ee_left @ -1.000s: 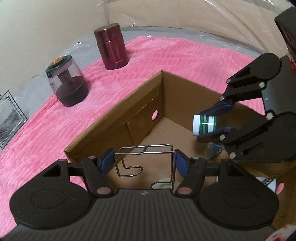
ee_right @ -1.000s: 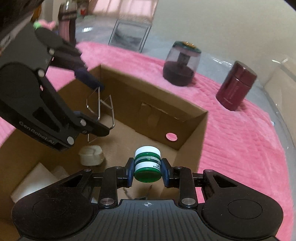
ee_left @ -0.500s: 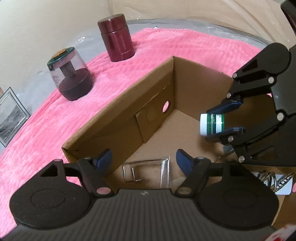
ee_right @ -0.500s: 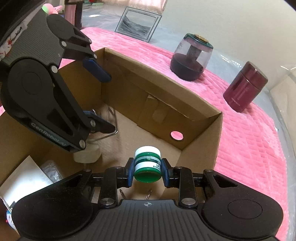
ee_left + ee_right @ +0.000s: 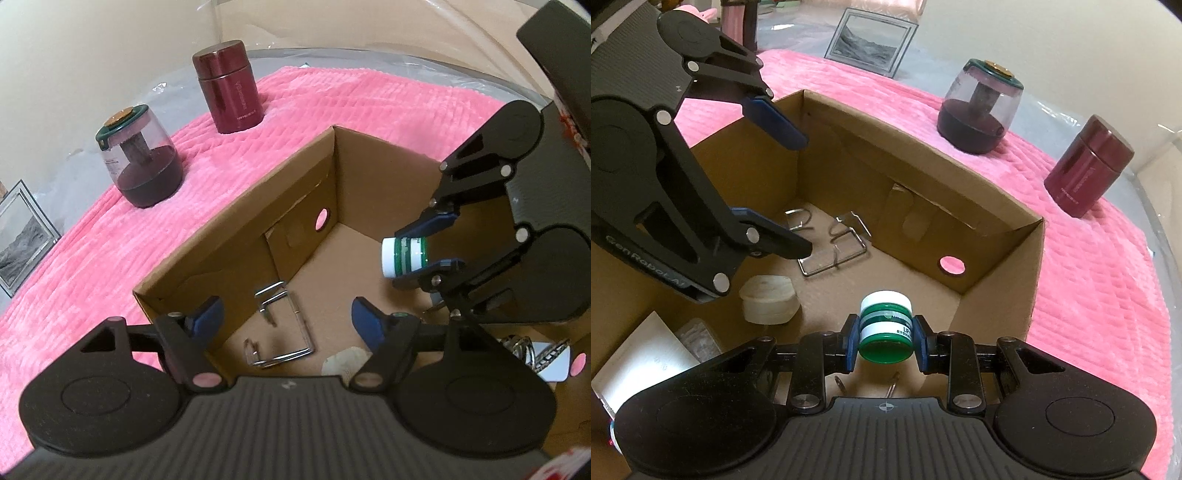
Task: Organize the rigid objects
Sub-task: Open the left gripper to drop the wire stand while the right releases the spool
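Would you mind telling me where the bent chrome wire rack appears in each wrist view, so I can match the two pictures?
Left wrist view: the bent chrome wire rack lies low at centre, on the cardboard box floor between the open left gripper fingers.
Right wrist view: the rack lies left of centre, by the far box wall, beyond the left gripper's fingertips.
Shared landmark: the round hole in the box wall.

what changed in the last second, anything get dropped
The left gripper opened and let go of the wire rack, which now lies on the floor of the cardboard box. The right gripper stays shut on the green and white jar.
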{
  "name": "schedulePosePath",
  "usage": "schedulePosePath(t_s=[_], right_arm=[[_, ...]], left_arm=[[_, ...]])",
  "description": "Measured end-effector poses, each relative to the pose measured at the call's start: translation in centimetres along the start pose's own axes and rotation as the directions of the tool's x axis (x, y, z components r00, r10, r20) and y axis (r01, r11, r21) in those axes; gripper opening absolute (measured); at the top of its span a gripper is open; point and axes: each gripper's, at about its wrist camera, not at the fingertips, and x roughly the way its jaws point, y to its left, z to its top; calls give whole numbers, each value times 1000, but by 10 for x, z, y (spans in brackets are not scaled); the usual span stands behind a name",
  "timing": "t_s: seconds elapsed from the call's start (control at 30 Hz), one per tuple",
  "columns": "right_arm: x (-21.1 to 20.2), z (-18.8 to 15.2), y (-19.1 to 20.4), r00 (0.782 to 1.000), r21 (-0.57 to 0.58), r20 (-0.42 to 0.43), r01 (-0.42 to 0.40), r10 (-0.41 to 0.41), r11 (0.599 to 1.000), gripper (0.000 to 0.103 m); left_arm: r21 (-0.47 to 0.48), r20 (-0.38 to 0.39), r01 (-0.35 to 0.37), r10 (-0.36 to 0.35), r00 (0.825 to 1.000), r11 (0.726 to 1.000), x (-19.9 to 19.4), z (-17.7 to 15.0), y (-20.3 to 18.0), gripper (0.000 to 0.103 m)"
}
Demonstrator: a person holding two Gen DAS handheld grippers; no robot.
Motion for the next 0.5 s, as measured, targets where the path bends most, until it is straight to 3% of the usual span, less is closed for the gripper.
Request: schedulePosePath(t_s=[0.5], right_arm=[[4,5,7,1000,-29,13,-12,12,1000,27]], left_arm=[[5,3,12,-12,1000,1000,-2,-2,-1,73]])
